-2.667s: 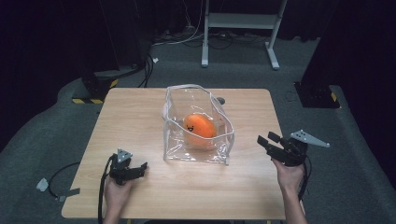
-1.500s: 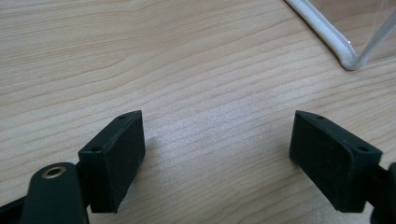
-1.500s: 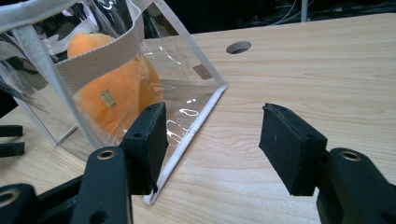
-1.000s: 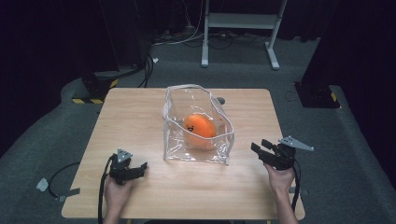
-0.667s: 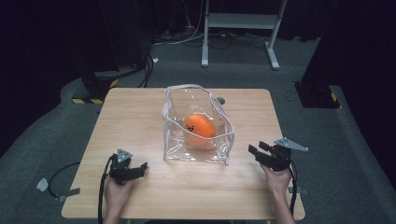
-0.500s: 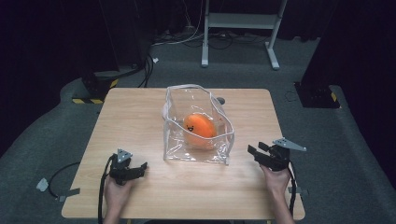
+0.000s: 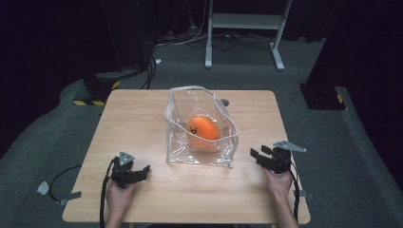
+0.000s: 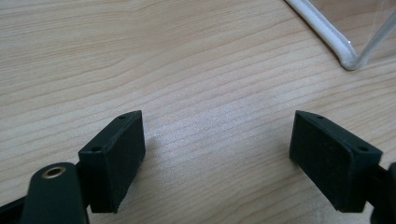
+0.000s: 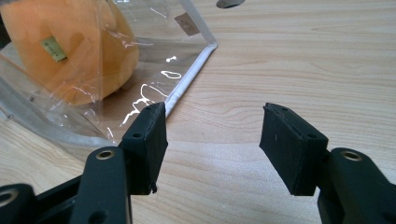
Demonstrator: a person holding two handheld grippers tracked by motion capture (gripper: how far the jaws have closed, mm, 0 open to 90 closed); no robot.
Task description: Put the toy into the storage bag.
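A clear plastic bag [image 7: 202,145] with white trim stands open in the middle of the wooden table [image 7: 142,118]. Inside it lies an orange plush toy [image 7: 203,129] with a small dark face. My left gripper [image 7: 142,171] rests on the table near the front left, open, over bare wood. In the left gripper view its jaws [image 8: 219,135] stand wide apart, with the bag's corner [image 8: 346,58] beyond them. My right gripper [image 7: 256,156] is just right of the bag's front corner, open and holding nothing. In the right gripper view [image 9: 212,126] the bag's trim [image 9: 189,86] and the toy [image 9: 70,51] lie ahead to the left.
A small dark round thing [image 7: 224,102] lies on the table behind the bag. Past the far edge, a white-legged frame [image 7: 244,21] and cables sit on the grey floor. A black stand base [image 7: 323,97] is off the table's right side.
My right gripper has come in from the table's right edge toward the bag's front right corner. The left gripper, bag and toy have stayed where they were.
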